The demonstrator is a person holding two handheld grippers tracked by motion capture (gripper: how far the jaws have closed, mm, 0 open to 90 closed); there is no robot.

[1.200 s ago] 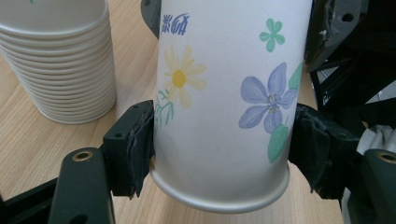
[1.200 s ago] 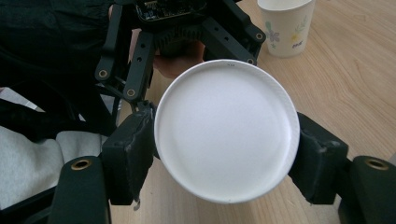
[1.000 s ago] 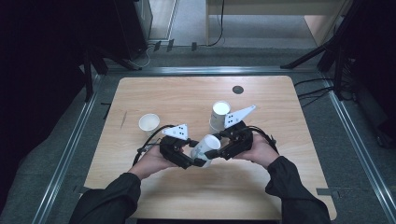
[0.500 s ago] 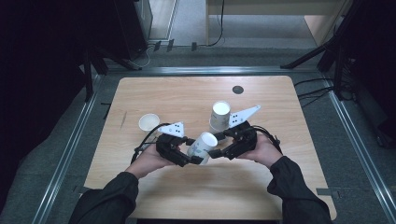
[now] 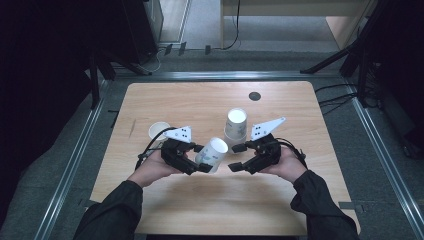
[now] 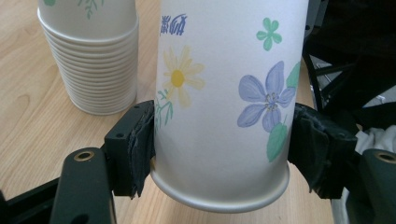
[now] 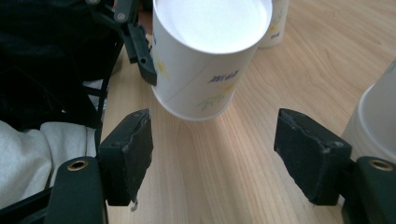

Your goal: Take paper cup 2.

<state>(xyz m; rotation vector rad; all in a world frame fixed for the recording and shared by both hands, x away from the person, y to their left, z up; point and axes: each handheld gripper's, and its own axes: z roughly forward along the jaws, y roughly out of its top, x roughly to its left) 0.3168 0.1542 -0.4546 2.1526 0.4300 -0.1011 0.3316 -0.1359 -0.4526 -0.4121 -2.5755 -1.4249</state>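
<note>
A flowered white paper cup [image 5: 212, 151] is clamped near its rim by my left gripper [image 5: 202, 160], tilted with its closed base toward the right. In the left gripper view the cup [image 6: 224, 93] stands between both pads [image 6: 140, 144] of my left gripper [image 6: 222, 151]. My right gripper [image 5: 234, 158] is open just right of the cup and apart from it. In the right gripper view the cup's white base [image 7: 210, 28] faces the right gripper [image 7: 212, 144], whose jaws stand wide with bare table between them.
A stack of upturned paper cups [image 5: 236, 124] stands behind the grippers, also seen as the stack [image 6: 88, 56] and at the right edge as the stack [image 7: 378, 121]. A single upright cup [image 5: 159, 131] sits to the left. A dark round hole [image 5: 255, 96] marks the wooden table [image 5: 210, 200].
The cup has shifted slightly left with my left gripper. A gap has opened between the cup and my right gripper, which was closer to it before.
</note>
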